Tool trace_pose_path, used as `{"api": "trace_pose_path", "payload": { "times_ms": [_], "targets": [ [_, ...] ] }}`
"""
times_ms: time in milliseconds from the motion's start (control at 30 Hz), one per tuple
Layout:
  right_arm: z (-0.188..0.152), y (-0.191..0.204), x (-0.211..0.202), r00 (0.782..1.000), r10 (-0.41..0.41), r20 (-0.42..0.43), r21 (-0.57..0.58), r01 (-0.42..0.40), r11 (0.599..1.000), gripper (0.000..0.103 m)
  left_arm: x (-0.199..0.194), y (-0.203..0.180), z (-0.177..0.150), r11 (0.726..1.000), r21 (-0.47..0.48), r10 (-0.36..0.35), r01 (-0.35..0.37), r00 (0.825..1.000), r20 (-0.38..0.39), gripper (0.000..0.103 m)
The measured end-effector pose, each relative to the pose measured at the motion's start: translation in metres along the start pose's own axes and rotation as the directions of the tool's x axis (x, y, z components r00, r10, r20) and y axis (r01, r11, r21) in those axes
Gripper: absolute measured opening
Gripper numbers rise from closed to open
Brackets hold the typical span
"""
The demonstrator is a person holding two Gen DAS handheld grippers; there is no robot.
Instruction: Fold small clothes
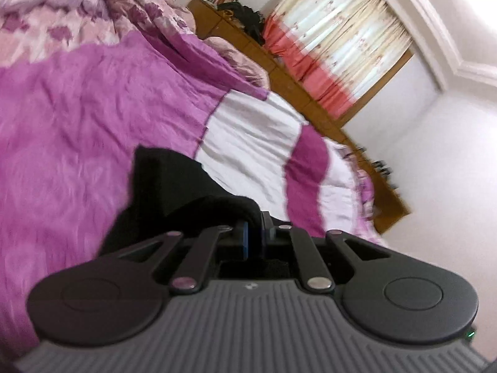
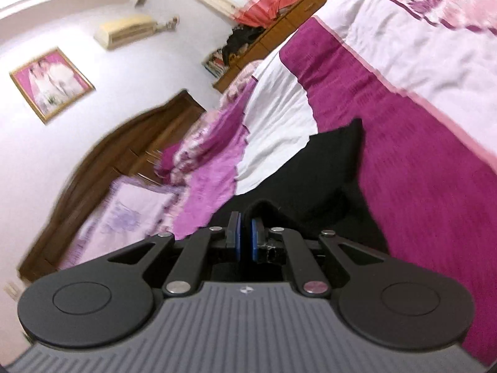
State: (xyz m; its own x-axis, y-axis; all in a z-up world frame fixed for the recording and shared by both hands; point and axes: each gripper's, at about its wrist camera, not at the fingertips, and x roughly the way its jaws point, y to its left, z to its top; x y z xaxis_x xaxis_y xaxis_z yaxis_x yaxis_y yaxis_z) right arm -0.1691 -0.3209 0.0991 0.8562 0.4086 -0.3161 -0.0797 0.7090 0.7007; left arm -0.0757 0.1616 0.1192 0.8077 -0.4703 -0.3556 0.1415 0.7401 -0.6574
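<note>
Only tiny unreadable gripper [image 1: 255, 233] emblem

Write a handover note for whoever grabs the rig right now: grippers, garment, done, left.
Left gripper: shut on an edge of the black garment.
Right gripper: shut on another edge of the garment.
Garment: hangs from both grippers over the purple and white bedspread; whether its far end touches the bed cannot be told.
Done: both edges pinched.
Left: no finished fold shows; lay it flat, fold, release.
</note>
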Motion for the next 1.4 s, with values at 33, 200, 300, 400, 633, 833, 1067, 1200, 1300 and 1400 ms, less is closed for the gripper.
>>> {"api": "trace_pose_path", "payload": {
  "times_ms": [33,200,300,400,633,833,1067,1200,1300,1400],
  "targets": [
    [0.011,-0.003,0.014,1.000,-0.021,-0.017,-0.011,0.021,1.000,0.006,0.012,-0.001,0.004,1.000,0.003,0.022,-0.022,1.000,-0.008,0.009],
    [0.060,-0.014,0.083,0.994,-0.104,-0.034,-0.101,0.100,0.990,0.006,0.074,-0.001,0.021,0.993,0.079,0.089,-0.089,0.996,0.003,0.009],
    [0.080,-0.010,0.131,0.990,-0.133,-0.053,-0.178,0.122,0.976,0.006,0.116,0.005,0.033,0.985,0.116,0.129,-0.130,0.992,0.012,0.009],
    [0.096,-0.008,0.182,0.981,-0.178,-0.078,-0.270,0.151,0.951,0.006,0.166,0.015,0.050,0.976,0.108,0.190,-0.187,0.982,-0.016,0.009],
    [0.128,-0.033,0.265,0.956,-0.276,-0.104,-0.308,0.232,0.923,0.005,0.233,0.034,0.049,0.949,0.067,0.310,-0.308,0.950,-0.024,0.009],
    [0.132,-0.060,0.290,0.944,-0.298,-0.140,-0.252,0.258,0.933,0.006,0.239,0.044,0.042,0.956,0.050,0.290,-0.290,0.957,0.006,0.016],
    [0.138,-0.054,0.271,0.948,-0.296,-0.116,-0.176,0.274,0.946,0.070,0.181,0.017,0.053,0.951,0.207,0.210,-0.228,0.972,0.106,0.079],
    [0.120,-0.022,0.228,0.928,-0.372,-0.020,-0.333,0.345,0.878,0.086,0.177,0.015,0.035,0.902,0.253,0.368,-0.350,0.930,-0.026,0.079],
    [0.087,-0.015,0.200,0.880,-0.474,-0.011,-0.415,0.427,0.803,0.086,0.184,0.025,0.013,0.825,0.338,0.509,-0.453,0.855,-0.097,0.078],
    [0.041,-0.019,0.184,0.808,-0.588,-0.021,-0.524,0.492,0.695,0.086,0.163,0.054,0.002,0.866,0.219,0.487,-0.450,0.858,-0.162,0.078]
  ]
}}
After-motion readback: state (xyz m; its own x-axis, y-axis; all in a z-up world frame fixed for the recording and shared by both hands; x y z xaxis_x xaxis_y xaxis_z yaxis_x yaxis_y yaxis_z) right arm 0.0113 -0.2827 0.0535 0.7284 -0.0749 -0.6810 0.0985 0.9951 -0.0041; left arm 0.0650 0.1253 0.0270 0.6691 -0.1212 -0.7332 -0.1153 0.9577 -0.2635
